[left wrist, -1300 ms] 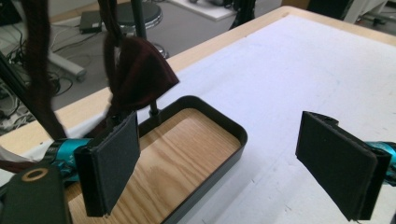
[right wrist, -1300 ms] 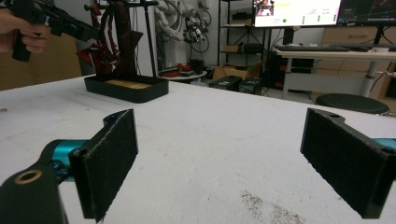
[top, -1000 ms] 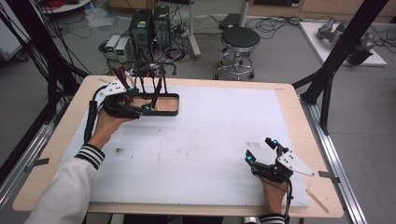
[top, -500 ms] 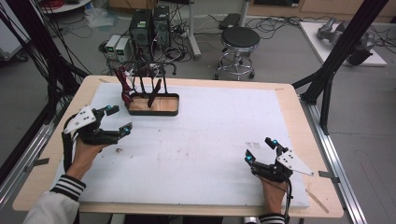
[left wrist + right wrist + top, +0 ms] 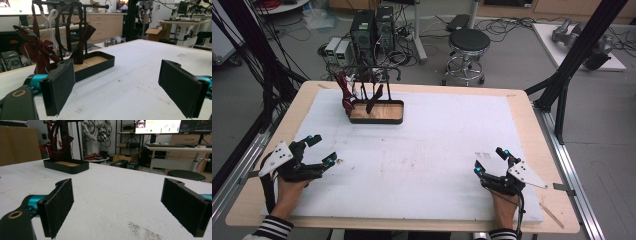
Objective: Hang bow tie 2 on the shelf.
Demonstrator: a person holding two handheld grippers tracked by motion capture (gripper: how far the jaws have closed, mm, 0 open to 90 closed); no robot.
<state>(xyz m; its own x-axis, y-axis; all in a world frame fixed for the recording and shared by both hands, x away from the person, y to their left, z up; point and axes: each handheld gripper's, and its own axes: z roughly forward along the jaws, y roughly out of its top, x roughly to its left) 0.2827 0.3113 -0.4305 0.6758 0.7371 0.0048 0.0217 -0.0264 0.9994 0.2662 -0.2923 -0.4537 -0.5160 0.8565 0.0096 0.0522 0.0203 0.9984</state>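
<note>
A black tray point(image 5: 399, 108) with a wooden floor stands at the back left of the white table top point(image 5: 437, 150). A black rack rises from it and dark red bow ties point(image 5: 346, 92) hang on the rack. The left gripper view has the tray point(image 5: 100, 65) and the bow ties point(image 5: 37, 51) close ahead. My left gripper point(image 5: 322, 149) rests open near the table's front left edge, nothing between its pads point(image 5: 60, 87). My right gripper point(image 5: 491, 160) rests open at the front right, also with nothing in it. Far off in the right gripper view is the tray point(image 5: 67, 166).
A wooden border point(image 5: 532, 115) frames the white top. Behind the table on the floor are computer cases point(image 5: 373, 27), cables and a round stool point(image 5: 468, 42). Black frame posts point(image 5: 577, 60) stand at the table's left and right sides.
My left gripper has pulled back from the tray at the back left toward the front left edge of the table. The right gripper has stayed in place.
</note>
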